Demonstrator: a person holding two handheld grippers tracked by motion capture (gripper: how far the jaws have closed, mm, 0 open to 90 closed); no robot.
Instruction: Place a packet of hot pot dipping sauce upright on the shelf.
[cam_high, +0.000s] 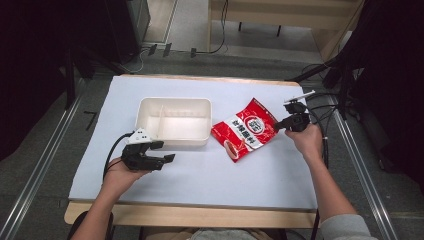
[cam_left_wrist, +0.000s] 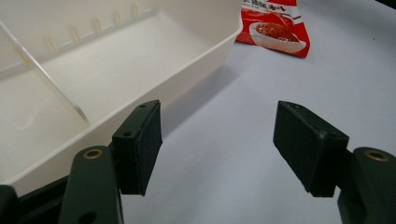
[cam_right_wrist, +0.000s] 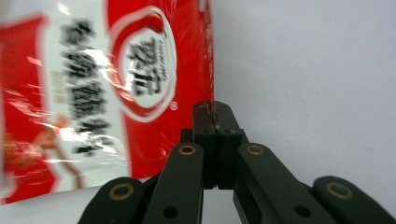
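Tabletop (cam_high: 250, 170): pale blue-white surface with a wooden edge at the near side, carrying all items noted. White plastic container (cam_high: 173, 121): rectangular, open-topped, sits left of centre; a thin divider splits it into a smaller left compartment and a larger right one, and both appear bare in the left gripper view. Red snack packet (cam_high: 245, 129): red and white with printed characters and a bowl picture at its near end, lying tilted just right of the container, close to its right wall but apart from it as far as the high view shows. Left tool (cam_high: 159, 151): held in the person's left hand (cam_high: 120, 175) at the container's near left corner, jaws released and standing well apart; in the left gripper view one jaw is just beside the container's near wall, the other over bare tabletop. Right tool (cam_high: 278, 125): held in the right hand (cam_high: 306, 141), jaws clenched on the packet's right edge, the film pinched between the two pads in the right gripper view
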